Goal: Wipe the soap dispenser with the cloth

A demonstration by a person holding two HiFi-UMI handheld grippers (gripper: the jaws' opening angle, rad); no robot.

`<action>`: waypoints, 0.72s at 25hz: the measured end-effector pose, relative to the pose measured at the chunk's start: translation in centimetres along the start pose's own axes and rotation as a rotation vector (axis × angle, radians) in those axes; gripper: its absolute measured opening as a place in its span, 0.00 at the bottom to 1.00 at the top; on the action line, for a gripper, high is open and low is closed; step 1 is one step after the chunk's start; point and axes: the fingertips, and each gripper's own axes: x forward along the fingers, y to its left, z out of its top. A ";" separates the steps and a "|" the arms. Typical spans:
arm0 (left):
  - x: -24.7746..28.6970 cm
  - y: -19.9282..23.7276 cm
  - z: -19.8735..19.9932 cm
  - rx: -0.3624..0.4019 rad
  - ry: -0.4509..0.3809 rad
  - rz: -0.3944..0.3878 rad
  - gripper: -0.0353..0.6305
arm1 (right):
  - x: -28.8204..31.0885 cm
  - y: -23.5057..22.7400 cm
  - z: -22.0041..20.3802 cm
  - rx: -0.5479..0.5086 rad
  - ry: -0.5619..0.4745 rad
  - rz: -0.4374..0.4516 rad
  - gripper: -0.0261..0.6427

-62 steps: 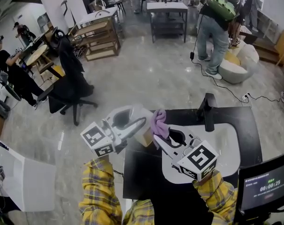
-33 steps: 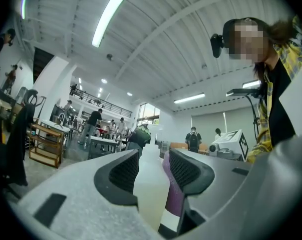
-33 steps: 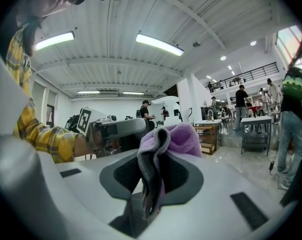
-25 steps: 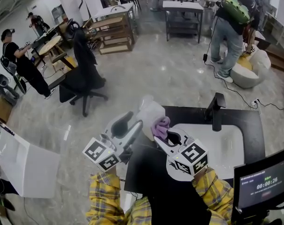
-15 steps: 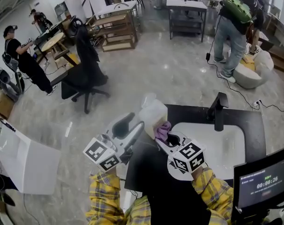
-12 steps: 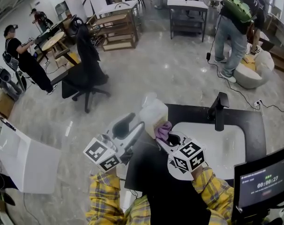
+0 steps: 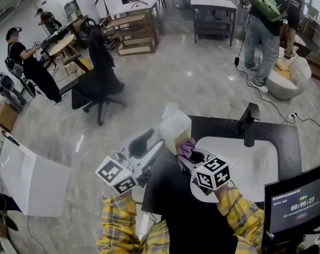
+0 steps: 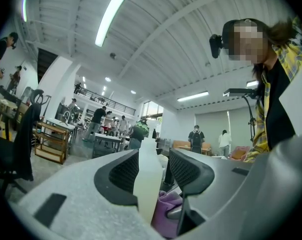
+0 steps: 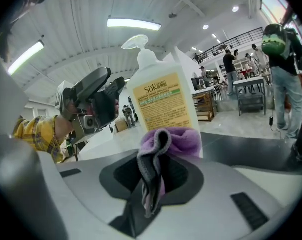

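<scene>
A translucent white soap dispenser with a pump top is held off the black counter, with my left gripper shut on its sides. In the left gripper view the soap dispenser stands upright between the dark pads of the left gripper. My right gripper is shut on a purple cloth, which presses against the bottle's near face. In the right gripper view the cloth bulges out of the right gripper against the lower edge of the soap dispenser's yellow label.
Under the right gripper lies a black counter with a white sink and a black faucet. A monitor shows a timer at the lower right. A black office chair and several people stand farther off.
The right gripper has slid down the bottle's face with the cloth and rolled a little. The left gripper has kept the bottle nearly still.
</scene>
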 end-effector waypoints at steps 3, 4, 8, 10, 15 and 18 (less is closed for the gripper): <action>0.1 0.0 -0.1 0.001 0.006 0.000 0.30 | 0.3 -0.3 -0.2 0.029 0.007 0.010 0.16; 0.1 0.0 -0.1 0.001 0.007 0.000 0.30 | 0.4 -0.3 -0.2 0.038 0.007 0.014 0.16; -0.1 0.1 -0.2 0.001 0.010 0.004 0.30 | 0.9 -0.2 -0.2 0.042 0.011 0.022 0.16; -0.1 0.1 -0.2 0.001 0.013 0.007 0.30 | 1.2 -0.1 -0.1 0.039 0.014 0.025 0.16; 0.0 0.1 -0.3 0.001 0.013 0.017 0.30 | 1.7 -0.1 -0.3 0.039 0.027 0.043 0.16; 0.0 0.0 -0.3 0.001 0.013 0.021 0.30 | 1.9 0.0 -0.3 0.040 0.033 0.053 0.16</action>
